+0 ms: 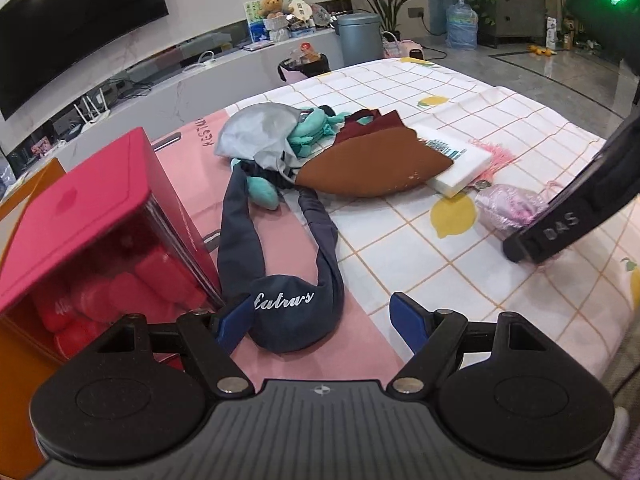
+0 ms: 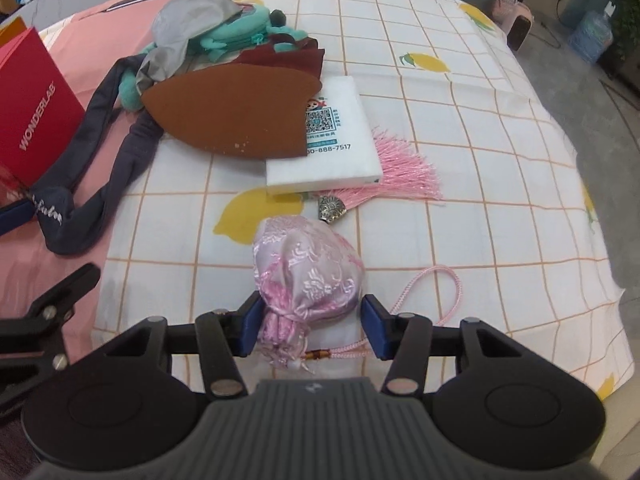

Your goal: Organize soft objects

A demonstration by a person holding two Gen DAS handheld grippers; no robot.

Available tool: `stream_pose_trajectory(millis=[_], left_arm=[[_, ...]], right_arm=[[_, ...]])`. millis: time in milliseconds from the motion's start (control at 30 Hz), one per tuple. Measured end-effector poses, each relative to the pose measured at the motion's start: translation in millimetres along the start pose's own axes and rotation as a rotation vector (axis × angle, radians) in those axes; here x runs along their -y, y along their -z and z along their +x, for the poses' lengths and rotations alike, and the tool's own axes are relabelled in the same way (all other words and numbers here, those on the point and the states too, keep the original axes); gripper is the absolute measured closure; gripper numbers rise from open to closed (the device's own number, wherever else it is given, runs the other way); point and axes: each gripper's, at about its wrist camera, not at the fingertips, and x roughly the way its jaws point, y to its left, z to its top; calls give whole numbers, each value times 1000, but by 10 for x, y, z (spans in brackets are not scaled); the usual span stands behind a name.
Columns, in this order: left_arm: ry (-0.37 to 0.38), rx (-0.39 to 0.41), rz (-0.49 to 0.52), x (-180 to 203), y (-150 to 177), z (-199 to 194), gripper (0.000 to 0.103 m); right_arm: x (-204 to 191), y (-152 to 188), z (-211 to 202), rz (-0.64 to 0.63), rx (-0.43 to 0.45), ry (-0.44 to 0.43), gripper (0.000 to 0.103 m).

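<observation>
My right claw (image 2: 308,330) sat around the pink pouch (image 2: 308,276) on the table (image 2: 500,184), jaws about half closed; the left pad touched the gathered neck, but the right pad looked just clear of the fabric, so I couldn't call it a grip. My left claw (image 1: 320,320) stood wide and empty over the navy headband (image 1: 288,304), beside the red box (image 1: 96,216). My worry was the pouch: slick satin, pinched low near the knot, could squirt out on the lift, and its cord (image 2: 432,292) and tassel (image 2: 400,168), part tucked under the white packet (image 2: 324,152), might drag that packet along. The pile behind was hard to read: a teal toy (image 2: 236,36) buried under grey cloth (image 2: 188,20), and the brown felt piece (image 2: 228,112) covering part of the packet.
</observation>
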Motion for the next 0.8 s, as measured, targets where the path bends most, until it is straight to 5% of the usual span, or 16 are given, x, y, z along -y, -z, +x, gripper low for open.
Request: stream_pose_trajectory(millis=[467,633,700,800], left_arm=[[-1,79,-124,-117,120,211,26],[-6,84,-167,-182,158,155,73],[-3,73,-173,-203,171,124,85],[11,49,-221,-239,222,39,89]], right_arm=[[-16,37,-8,-40,5,0,43],[34,28,10,-22,0,-28,40],[45,22,22,-20,-2,-27,35],[57,11,34,-25,-3,-33,35]])
